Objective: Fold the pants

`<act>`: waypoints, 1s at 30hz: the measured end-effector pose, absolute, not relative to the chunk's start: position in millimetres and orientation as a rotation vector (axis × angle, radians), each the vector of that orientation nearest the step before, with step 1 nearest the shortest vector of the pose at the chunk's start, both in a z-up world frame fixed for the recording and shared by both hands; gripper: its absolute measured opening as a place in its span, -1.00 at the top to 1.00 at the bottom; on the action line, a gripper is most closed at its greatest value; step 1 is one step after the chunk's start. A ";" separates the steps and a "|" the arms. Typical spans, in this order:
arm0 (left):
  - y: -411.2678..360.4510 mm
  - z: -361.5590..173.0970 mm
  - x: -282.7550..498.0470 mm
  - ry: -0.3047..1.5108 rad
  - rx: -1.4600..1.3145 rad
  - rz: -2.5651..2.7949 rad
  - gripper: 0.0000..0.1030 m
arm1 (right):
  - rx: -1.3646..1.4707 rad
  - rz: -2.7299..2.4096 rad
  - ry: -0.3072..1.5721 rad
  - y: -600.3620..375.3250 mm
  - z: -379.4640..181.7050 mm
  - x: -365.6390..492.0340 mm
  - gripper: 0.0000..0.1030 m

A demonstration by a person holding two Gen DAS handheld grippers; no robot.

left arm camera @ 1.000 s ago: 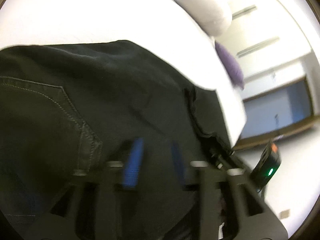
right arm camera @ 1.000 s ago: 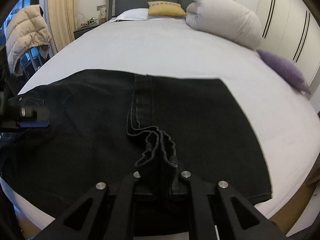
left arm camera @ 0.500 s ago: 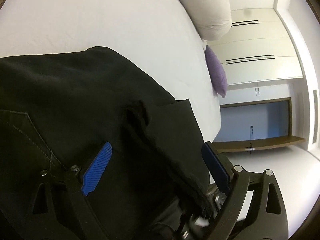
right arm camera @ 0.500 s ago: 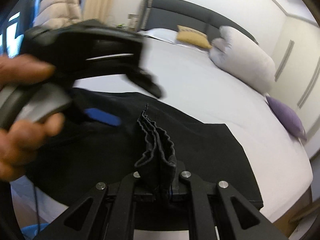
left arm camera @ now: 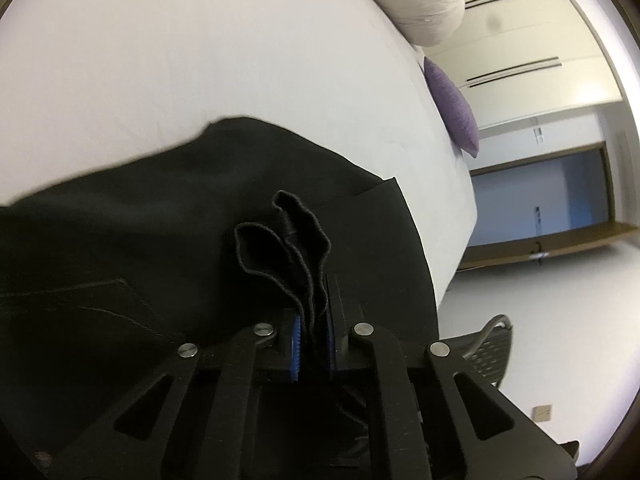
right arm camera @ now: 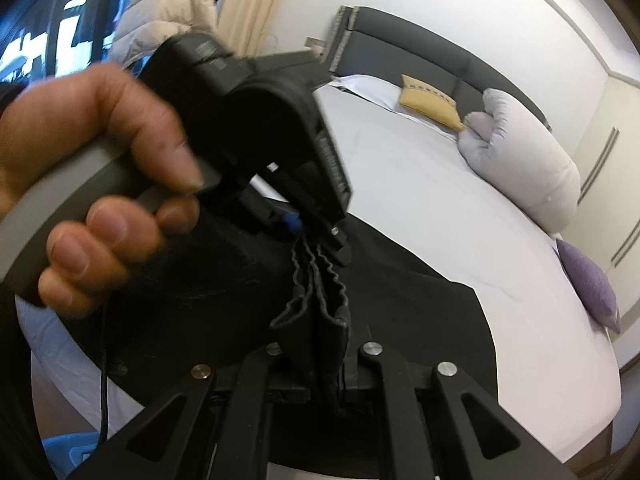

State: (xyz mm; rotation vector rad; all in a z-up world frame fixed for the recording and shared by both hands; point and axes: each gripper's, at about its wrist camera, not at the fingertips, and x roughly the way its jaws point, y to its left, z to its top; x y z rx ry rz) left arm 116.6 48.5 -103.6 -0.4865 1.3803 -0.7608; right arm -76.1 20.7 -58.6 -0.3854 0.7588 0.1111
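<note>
Two grippers clamped on one bunch of black pants, over a white bed.

The left gripper (left arm camera: pixel 313 338) has its blue-padded jaws drawn nearly together on a gathered, folded edge of the pants (left arm camera: pixel 168 216); the fabric stands up in ruffled loops just above the jaws. The right gripper (right arm camera: pixel 334 380) is likewise closed on a pleated bunch of the same cloth. In the right wrist view the left gripper (right arm camera: pixel 308 228) meets that bunch from above, gripped by the person's left hand (right arm camera: pixel 92 184). The rest of the pants lies spread on the bed (right arm camera: pixel 460 216) near its front edge. A rolled white duvet (right arm camera: pixel 528 164), a yellow cushion (right arm camera: pixel 430 100) and a purple cushion (right arm camera: pixel 592 284) sit well apart from the pants.
</note>
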 end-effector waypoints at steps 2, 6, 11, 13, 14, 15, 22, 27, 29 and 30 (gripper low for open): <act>55.0 -103.7 115.2 1.379 -0.450 -0.744 0.85 | -0.394 0.128 0.771 24.5 -64.4 -74.3 0.81; 65.0 -115.3 114.2 1.388 -0.426 -0.709 0.85 | -0.409 0.155 0.816 30.9 -85.3 -67.1 0.81; 76.2 -135.2 111.7 1.394 -0.427 -0.687 0.83 | -0.365 0.177 0.879 27.6 -111.4 -61.0 0.71; 80.4 -139.5 110.7 1.398 -0.433 -0.681 0.79 | -0.327 0.174 0.887 21.1 -110.4 -59.5 0.67; 83.6 -139.4 110.0 1.395 -0.432 -0.682 0.78 | -0.303 0.176 0.897 17.2 -108.5 -58.8 0.61; 86.8 -138.8 109.3 1.392 -0.425 -0.675 0.75 | -0.269 0.180 0.909 11.4 -105.9 -57.9 0.44; 121.3 -108.0 97.7 1.315 -0.272 -0.486 0.72 | 0.147 0.411 1.008 -71.6 -66.8 -78.7 -0.44; 109.1 -69.5 79.9 1.180 -0.180 -0.478 0.72 | 0.524 0.465 1.001 -190.7 -51.9 -60.9 0.31; 79.5 -63.1 63.2 1.152 -0.110 -0.547 0.72 | 0.653 0.519 1.023 -236.5 -61.3 -32.3 0.43; 63.3 -63.9 54.5 1.147 -0.066 -0.577 0.72 | 0.699 0.523 1.036 -254.9 -67.5 -15.8 0.44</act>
